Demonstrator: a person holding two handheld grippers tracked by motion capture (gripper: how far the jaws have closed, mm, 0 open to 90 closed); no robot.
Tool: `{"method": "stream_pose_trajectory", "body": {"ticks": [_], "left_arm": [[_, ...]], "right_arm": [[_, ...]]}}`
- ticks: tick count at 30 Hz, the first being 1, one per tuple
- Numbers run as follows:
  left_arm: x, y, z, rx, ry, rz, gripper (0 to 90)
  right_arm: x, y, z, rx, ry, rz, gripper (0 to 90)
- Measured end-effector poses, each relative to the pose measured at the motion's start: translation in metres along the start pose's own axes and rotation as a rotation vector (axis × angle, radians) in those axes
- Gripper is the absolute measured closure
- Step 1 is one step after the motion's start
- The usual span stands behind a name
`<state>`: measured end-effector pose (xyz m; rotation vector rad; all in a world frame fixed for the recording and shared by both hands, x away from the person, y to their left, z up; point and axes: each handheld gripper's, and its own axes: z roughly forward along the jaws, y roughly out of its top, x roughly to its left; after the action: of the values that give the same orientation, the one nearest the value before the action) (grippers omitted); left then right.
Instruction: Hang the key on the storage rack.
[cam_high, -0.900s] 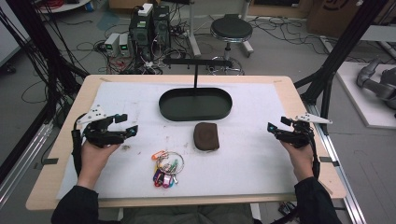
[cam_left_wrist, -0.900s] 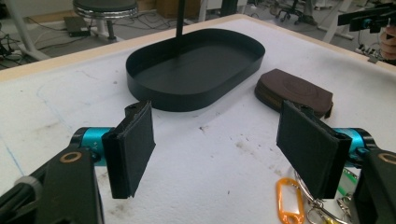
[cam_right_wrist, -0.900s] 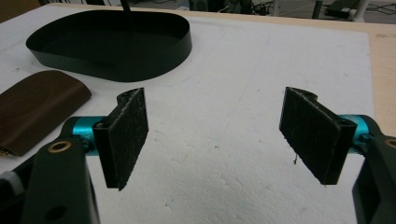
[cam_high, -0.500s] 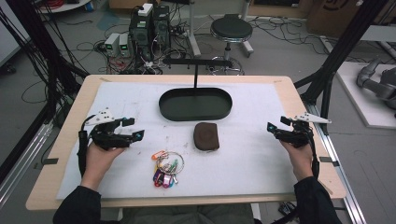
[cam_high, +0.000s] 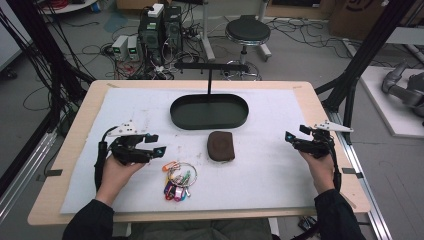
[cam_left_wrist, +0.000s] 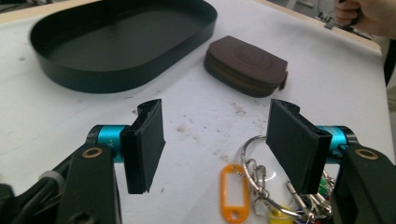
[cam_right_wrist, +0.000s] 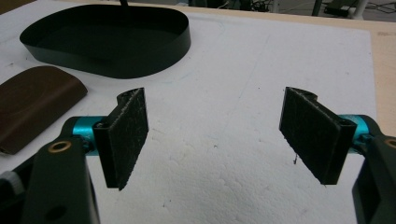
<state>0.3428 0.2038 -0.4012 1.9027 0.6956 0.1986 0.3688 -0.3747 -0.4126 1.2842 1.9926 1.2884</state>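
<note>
A ring of keys with several coloured tags (cam_high: 178, 180) lies on the white mat near the front, left of centre. My left gripper (cam_high: 158, 144) hovers just left of it with its jaws open. In the left gripper view the key ring (cam_left_wrist: 254, 186) and its orange tag lie low between the left gripper's (cam_left_wrist: 215, 137) pads, nearer the right pad, untouched. A brown zipped pouch (cam_high: 221, 146) lies beside the keys, in front of a black oval tray (cam_high: 209, 125). Far right, my right gripper (cam_high: 295, 136) is open over bare mat, and nothing sits between the jaws of the right gripper (cam_right_wrist: 215, 128).
A black T-shaped stand (cam_high: 210, 66) rises behind the tray. The pouch (cam_left_wrist: 245, 65) and tray wall (cam_left_wrist: 107, 77) lie ahead of the left jaws. The pouch (cam_right_wrist: 32, 105) and tray (cam_right_wrist: 140, 65) sit left of the right jaws. The table's wooden edge (cam_high: 330, 150) is close to my right hand.
My left gripper has moved right, closer to the key ring. The right gripper has stayed in place.
</note>
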Motion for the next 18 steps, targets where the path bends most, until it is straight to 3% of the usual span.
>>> {"method": "stream_pose_trajectory", "body": {"ticks": [3, 13, 16, 18], "left_arm": [[-0.005, 0.002, 0.014, 0.034, -0.035, 0.005, 41.9], [-0.009, 0.001, 0.044, 0.114, -0.065, 0.023, 51.6], [-0.012, 0.001, 0.052, 0.154, -0.071, 0.036, 57.5], [-0.015, -0.001, 0.06, 0.213, -0.073, 0.054, 58.7]], "right_arm": [[0.0, 0.0, 0.001, 0.006, 0.002, -0.003, 24.1], [0.001, -0.001, 0.003, 0.023, 0.011, -0.009, 24.2], [0.001, -0.002, 0.002, 0.024, 0.012, -0.008, 24.2], [0.001, -0.002, 0.002, 0.024, 0.012, -0.006, 24.2]]}}
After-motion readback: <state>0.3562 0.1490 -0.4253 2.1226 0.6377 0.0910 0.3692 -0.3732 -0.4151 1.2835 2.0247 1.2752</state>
